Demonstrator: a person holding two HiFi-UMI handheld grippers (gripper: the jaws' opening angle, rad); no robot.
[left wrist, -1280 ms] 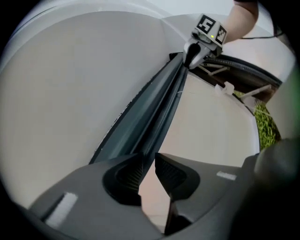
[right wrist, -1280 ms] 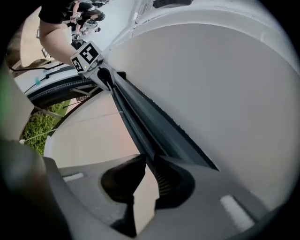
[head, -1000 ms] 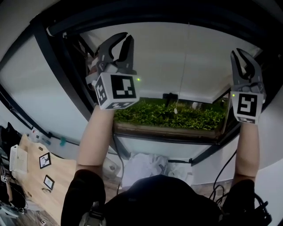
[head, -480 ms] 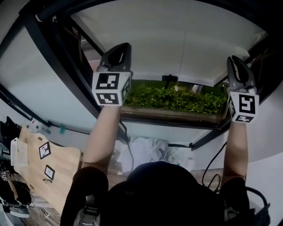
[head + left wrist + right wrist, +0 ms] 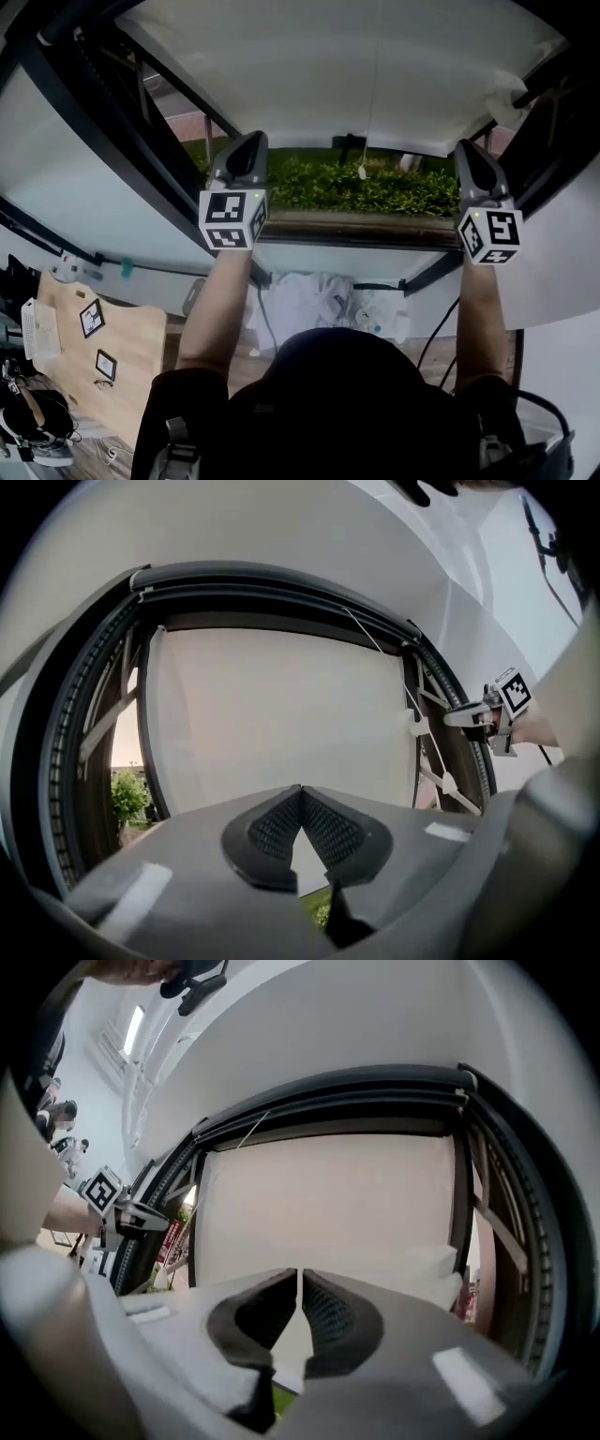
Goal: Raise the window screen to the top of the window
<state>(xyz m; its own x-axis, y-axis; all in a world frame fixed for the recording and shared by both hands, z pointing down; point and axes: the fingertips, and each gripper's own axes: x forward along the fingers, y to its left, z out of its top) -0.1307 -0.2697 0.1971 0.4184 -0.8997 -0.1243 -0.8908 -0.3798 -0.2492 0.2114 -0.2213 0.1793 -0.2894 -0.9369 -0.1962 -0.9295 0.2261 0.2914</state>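
Observation:
The white window screen (image 5: pixel 375 66) fills the upper part of the black window frame (image 5: pixel 112 122). Its bottom edge runs across the head view, with green hedge (image 5: pixel 375 187) showing below it. My left gripper (image 5: pixel 246 150) is shut on the left end of that edge and my right gripper (image 5: pixel 469 150) is shut on the right end, both arms stretched up. In the left gripper view the jaws (image 5: pixel 300 789) meet in front of the screen (image 5: pixel 281 714). In the right gripper view the jaws (image 5: pixel 300 1274) also meet, with the screen (image 5: pixel 328 1204) bunched at its right corner.
A thin pull cord (image 5: pixel 370 94) hangs down the middle of the screen. Black side rails flank the screen. Below the sill lie white bags (image 5: pixel 309 300) and cables. A wooden table (image 5: pixel 141 347) with marker cards stands at lower left.
Both grippers were open a second ago and have shut at the screen's bottom edge. That edge and both grippers now sit higher against the window, with more hedge and sill showing.

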